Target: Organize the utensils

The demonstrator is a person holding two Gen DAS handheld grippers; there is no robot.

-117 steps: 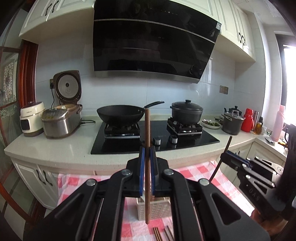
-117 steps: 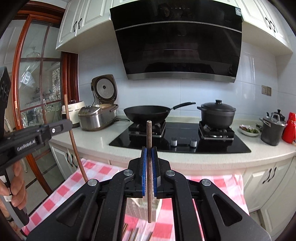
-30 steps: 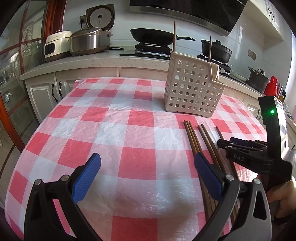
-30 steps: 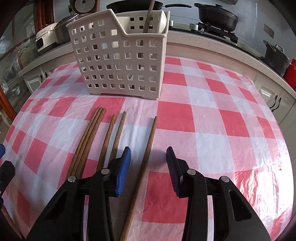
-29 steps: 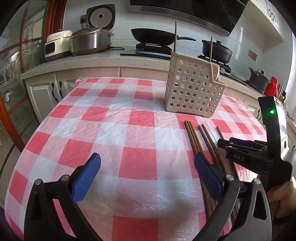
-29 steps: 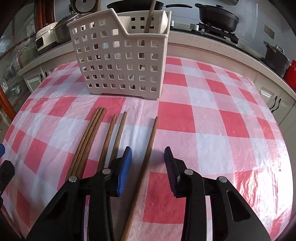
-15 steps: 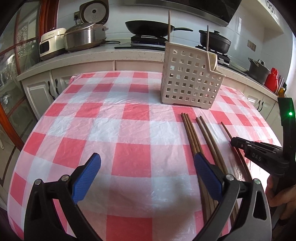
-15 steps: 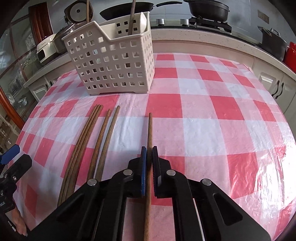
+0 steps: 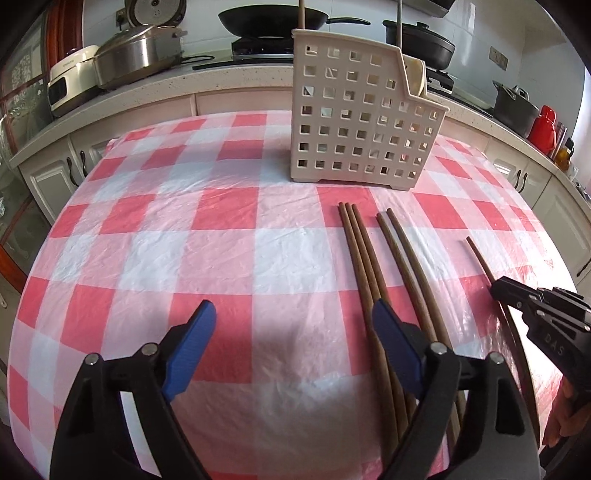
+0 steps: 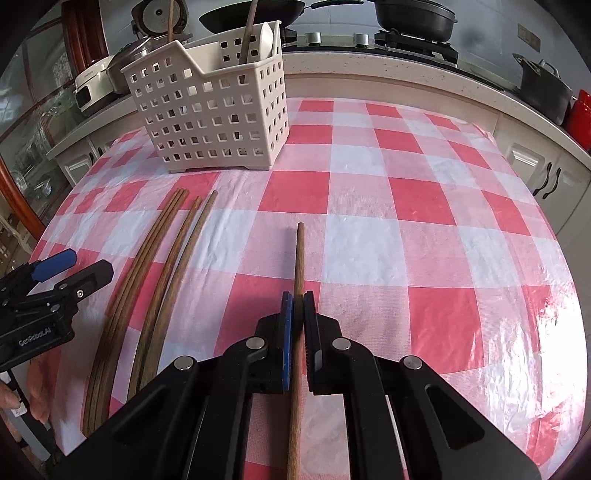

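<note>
A white perforated utensil basket [image 9: 364, 122] stands on the red-checked table and holds two brown chopsticks; it also shows in the right wrist view [image 10: 214, 107]. Several brown chopsticks [image 9: 369, 266] lie on the cloth in front of it, also in the right wrist view [image 10: 155, 266]. My left gripper [image 9: 295, 332] is open low over the cloth, its right finger over the leftmost chopsticks. My right gripper [image 10: 298, 301] is shut on a single chopstick [image 10: 299, 254] lying apart to the right; this gripper shows at the right of the left wrist view [image 9: 496, 290].
The table [image 9: 147, 229] carries a plastic-covered checked cloth. Behind it runs a kitchen counter with rice cookers [image 9: 136, 55], a wok [image 9: 273, 16], black pots [image 9: 428, 40] and a red flask [image 9: 543, 125]. A glass cabinet stands at the left.
Both grippers released chopsticks into the basket and came down to the table. My right gripper closed on the single chopstick. My left gripper moved nearer the chopstick group, still open.
</note>
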